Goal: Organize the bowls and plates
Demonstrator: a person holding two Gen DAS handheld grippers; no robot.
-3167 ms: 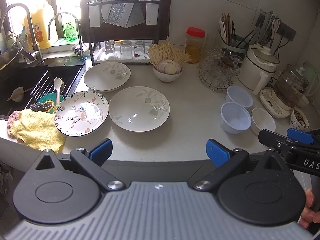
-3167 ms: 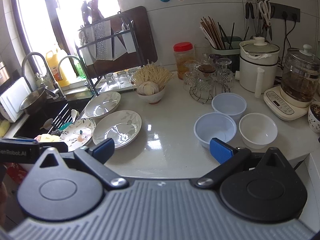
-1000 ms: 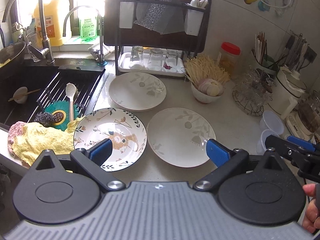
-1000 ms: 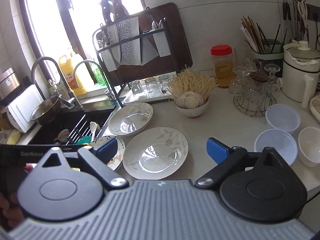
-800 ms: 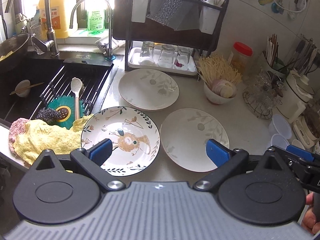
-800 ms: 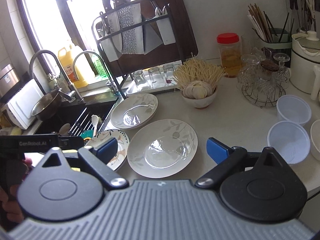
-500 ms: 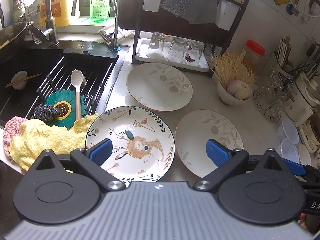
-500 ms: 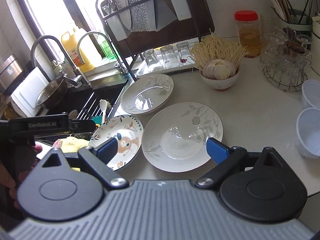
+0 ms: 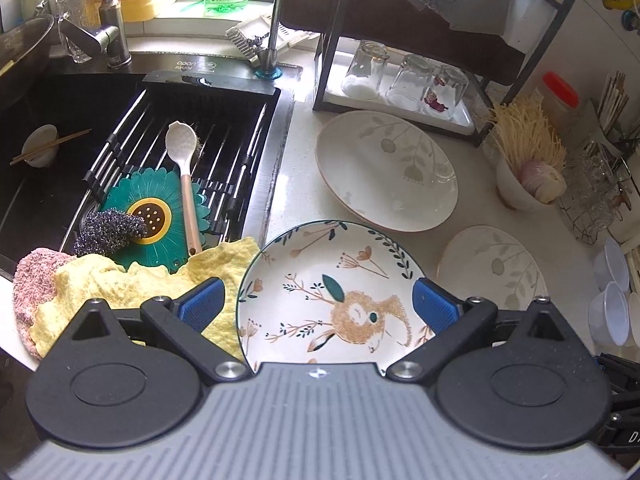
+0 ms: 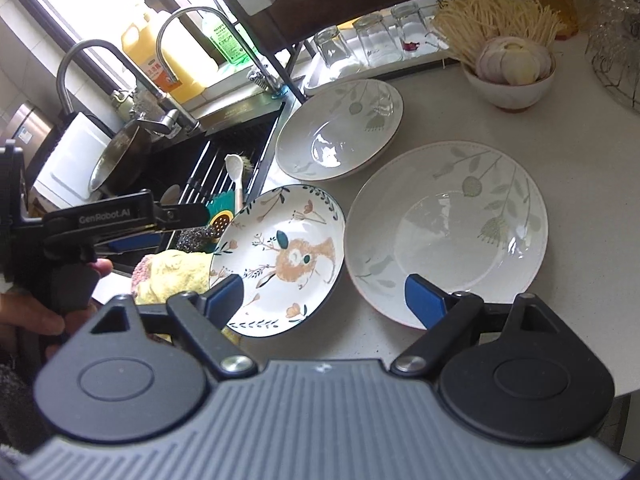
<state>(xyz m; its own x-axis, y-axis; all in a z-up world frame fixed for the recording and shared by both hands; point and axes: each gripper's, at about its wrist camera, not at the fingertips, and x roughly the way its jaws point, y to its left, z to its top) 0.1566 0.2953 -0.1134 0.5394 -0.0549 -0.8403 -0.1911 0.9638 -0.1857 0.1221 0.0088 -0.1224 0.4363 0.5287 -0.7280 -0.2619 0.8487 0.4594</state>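
A painted plate with a rabbit (image 9: 332, 292) (image 10: 280, 256) lies on the counter by the sink. My left gripper (image 9: 318, 306) is open just above it, its blue pads either side, not touching. Two white leaf-pattern plates lie near: one behind (image 9: 384, 168) (image 10: 340, 128), one to the right (image 9: 492, 268) (image 10: 448, 232). My right gripper (image 10: 324, 298) is open and empty over the gap between the rabbit plate and the right white plate. Several white bowls (image 9: 612, 304) sit at the far right.
The sink (image 9: 80, 120) holds a rack, a spoon (image 9: 184, 160), a green mat and a scourer. A yellow cloth (image 9: 140, 280) touches the rabbit plate's left rim. A dish rack with glasses (image 9: 404, 76) and a garlic bowl (image 10: 512, 68) stand behind.
Both grippers have moved forward, left and down toward the plates. The left one now hovers over the rabbit plate; the right one is close to the right white plate. Both stay open.
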